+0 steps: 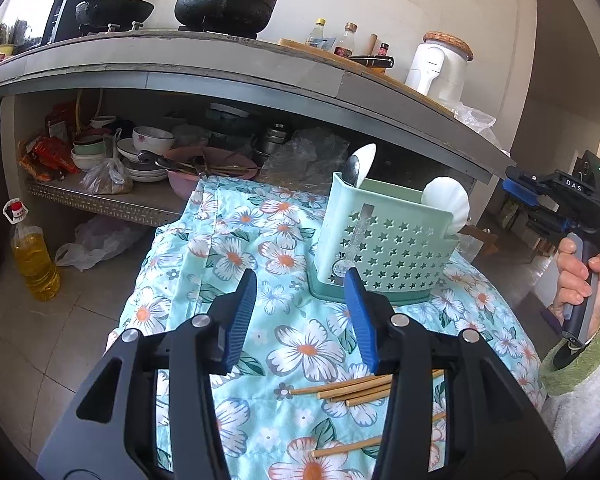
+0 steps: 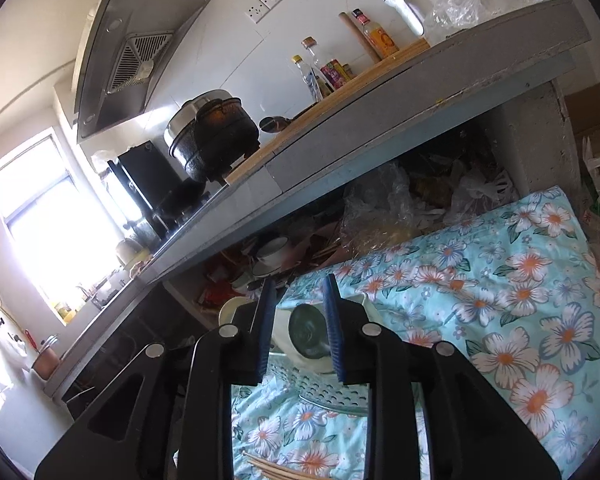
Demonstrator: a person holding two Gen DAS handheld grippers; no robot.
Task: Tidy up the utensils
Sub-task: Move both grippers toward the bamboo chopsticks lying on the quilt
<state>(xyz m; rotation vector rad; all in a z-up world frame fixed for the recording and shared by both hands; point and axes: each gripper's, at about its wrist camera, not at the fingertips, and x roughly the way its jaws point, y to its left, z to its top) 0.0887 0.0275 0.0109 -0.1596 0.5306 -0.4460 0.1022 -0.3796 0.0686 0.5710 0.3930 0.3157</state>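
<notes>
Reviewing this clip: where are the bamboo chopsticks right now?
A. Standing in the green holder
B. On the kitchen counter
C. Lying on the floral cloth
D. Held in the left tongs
C: the bamboo chopsticks lie loose on the floral cloth near the left tongs, which stand open and empty; the green holder contains only spoons.

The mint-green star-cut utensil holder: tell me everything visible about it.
The mint-green plastic utensil holder stands upright on a darker green base on the floral cloth. Its front wall is pierced with rows of star-shaped holes and carries a strip sticker with a label. Its rim steps lower on the right side. A metal spoon and a white spoon rise from its left, a white scalloped spoon from its right. Neither gripper touches it.
</notes>
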